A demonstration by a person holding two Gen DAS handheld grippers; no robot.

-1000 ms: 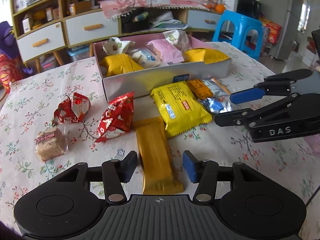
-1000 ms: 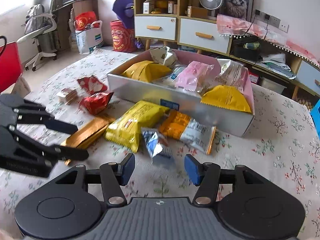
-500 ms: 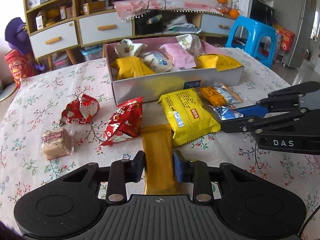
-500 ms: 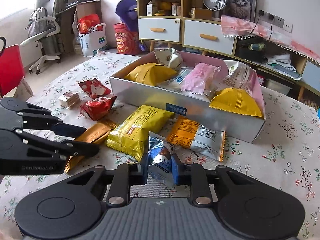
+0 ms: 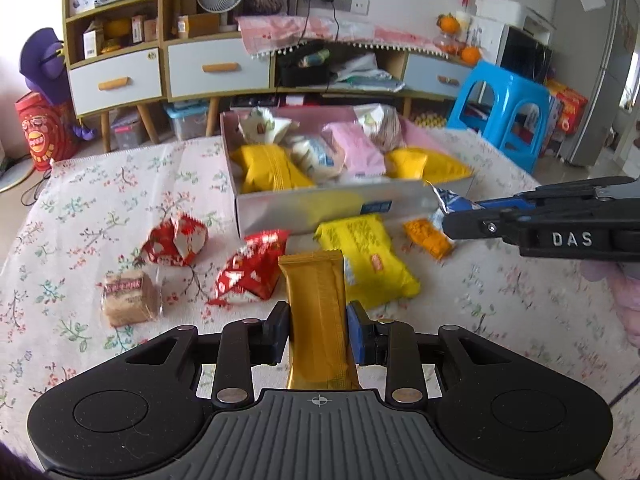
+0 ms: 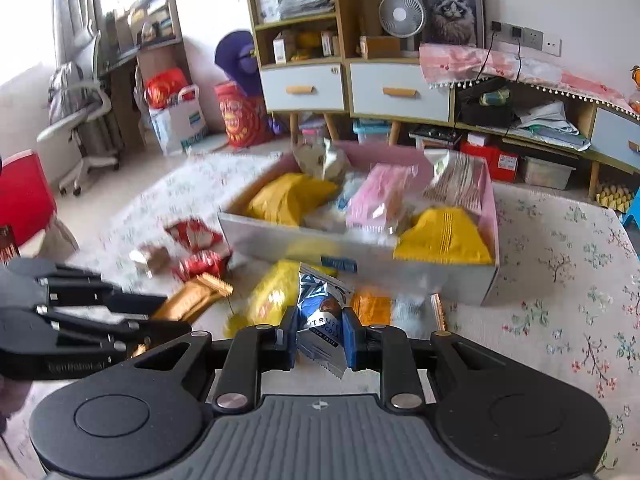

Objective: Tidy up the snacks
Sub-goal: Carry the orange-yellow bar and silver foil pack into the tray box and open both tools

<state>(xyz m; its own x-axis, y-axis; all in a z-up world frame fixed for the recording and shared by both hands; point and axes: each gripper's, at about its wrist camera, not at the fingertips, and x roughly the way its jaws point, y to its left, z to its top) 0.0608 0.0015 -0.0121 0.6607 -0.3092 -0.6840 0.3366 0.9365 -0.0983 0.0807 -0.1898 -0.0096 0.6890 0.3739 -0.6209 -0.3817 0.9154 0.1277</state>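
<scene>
Left tongs [image 5: 318, 330]: closed on the gold snack bar [image 5: 316, 312], which stands raised at lower centre of the left view, above the floral surface [image 5: 120, 200]. Right tongs [image 6: 320, 334]: closed on the blue chocolate packet [image 6: 322, 316], at lower centre of the right view. The snack box [image 5: 320, 208] sits at frame centre, holding yellow, pink and white packets. In front of it lie a yellow packet [image 5: 368, 260], an orange packet [image 5: 430, 238], two red packets [image 5: 176, 240] and a brown cake [image 5: 126, 298].
</scene>
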